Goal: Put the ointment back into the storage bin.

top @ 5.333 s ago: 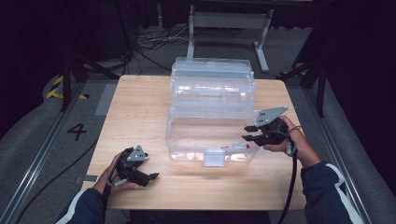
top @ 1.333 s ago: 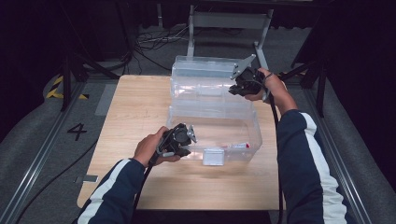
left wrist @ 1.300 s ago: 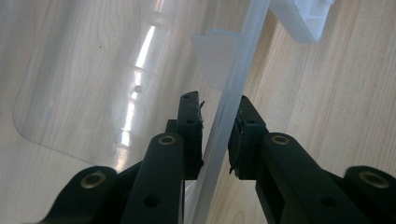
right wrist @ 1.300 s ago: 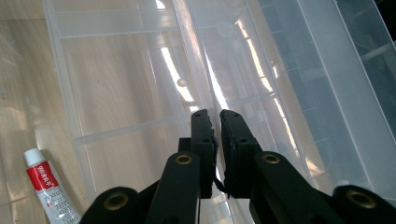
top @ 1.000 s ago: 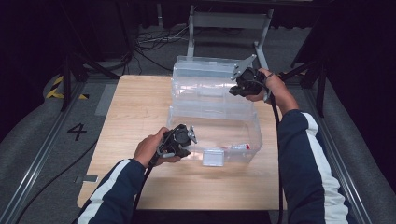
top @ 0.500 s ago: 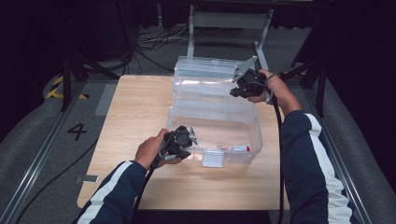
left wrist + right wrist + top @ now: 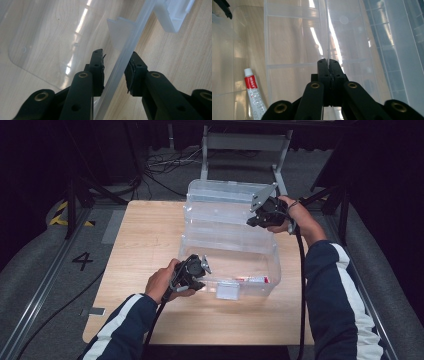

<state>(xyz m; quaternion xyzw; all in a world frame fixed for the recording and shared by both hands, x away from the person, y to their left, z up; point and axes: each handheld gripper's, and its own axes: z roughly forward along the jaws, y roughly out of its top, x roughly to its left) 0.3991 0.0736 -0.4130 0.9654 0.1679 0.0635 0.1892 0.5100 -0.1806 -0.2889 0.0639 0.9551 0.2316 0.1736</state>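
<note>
Well, from where I stand the whole job hangs on two thin strips of clear plastic. The box (image 7: 274, 266) sits in the middle of the table (image 7: 145, 240). Its lid (image 7: 220, 202) is raised along the box's far side. A red-and-white tube (image 7: 252, 280) lies on the box's floor near the front right corner.

The right gripper (image 7: 256, 217) is at the far right corner of the box, with its jaws pressed tight together on what looks like the lid's thin edge. The left gripper (image 7: 202, 269) is at the near left corner. Its jaws are narrow and straddle the box's rim, one pad inside and one outside. In the left gripper view a little daylight shows beside the rim, so I don't think the pads are clamping it.

That loose left side is my first worry. If the right hand pulls or swings the lid, nothing firm holds the box down. It could skid across the wood or tip up at its near edge, and the tube would roll.

The second worry is the pinch on the lid. The plastic is slick and flexible and caught only at one corner. It may slide out of the jaws and drop, or it may twist so that it lands crooked on the box's rim and doesn't seat.

The left jaws also sit right where the lid would land, so it could come down on the pad inside the box.
</note>
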